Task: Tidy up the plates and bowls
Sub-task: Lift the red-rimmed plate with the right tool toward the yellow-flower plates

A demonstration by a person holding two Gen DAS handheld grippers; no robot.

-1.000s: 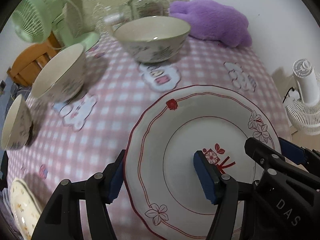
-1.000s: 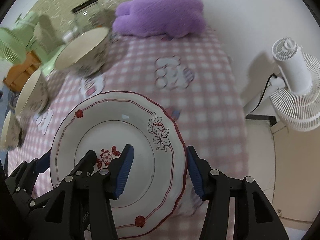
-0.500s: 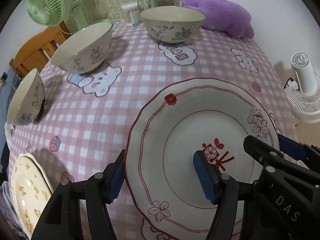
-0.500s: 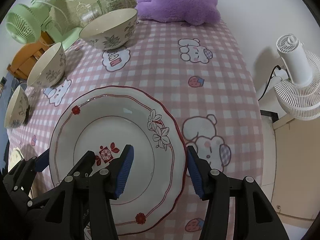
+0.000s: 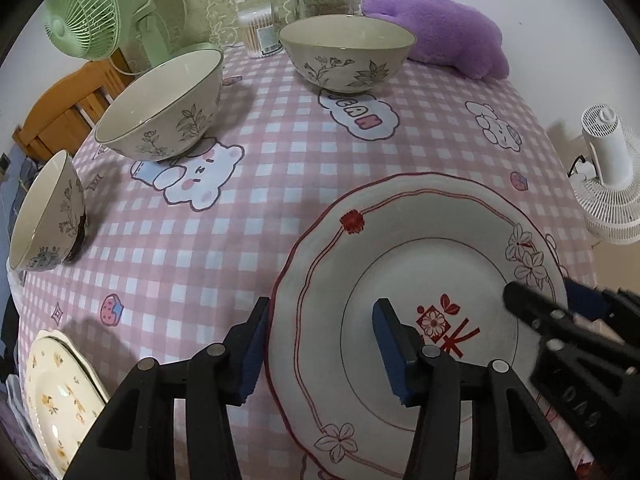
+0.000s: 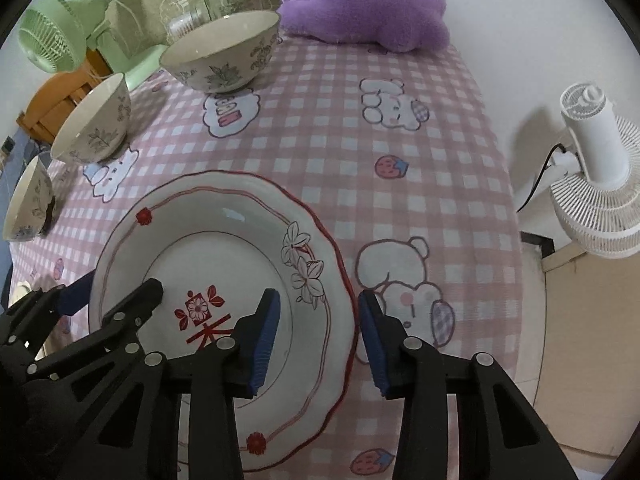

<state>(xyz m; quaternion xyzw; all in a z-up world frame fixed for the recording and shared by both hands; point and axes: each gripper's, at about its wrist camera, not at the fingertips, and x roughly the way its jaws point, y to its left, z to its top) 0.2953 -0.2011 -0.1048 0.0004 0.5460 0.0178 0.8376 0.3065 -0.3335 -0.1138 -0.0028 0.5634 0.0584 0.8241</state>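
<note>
Left wrist view: the left gripper (image 5: pixel 318 354) straddles the near-left rim of the red-trimmed plate (image 5: pixel 416 280), which lies on the pink checked tablecloth (image 5: pixel 256 184). A second ago its jaws stood wider; they are closing now, the pads not yet pressing the rim. Three floral bowls (image 5: pixel 164 106) wait further back.

Right wrist view: the right gripper (image 6: pixel 316 332) straddles the plate's right rim, its jaws likewise closing, narrower than before. A two-handed lift looks imminent.
</note>
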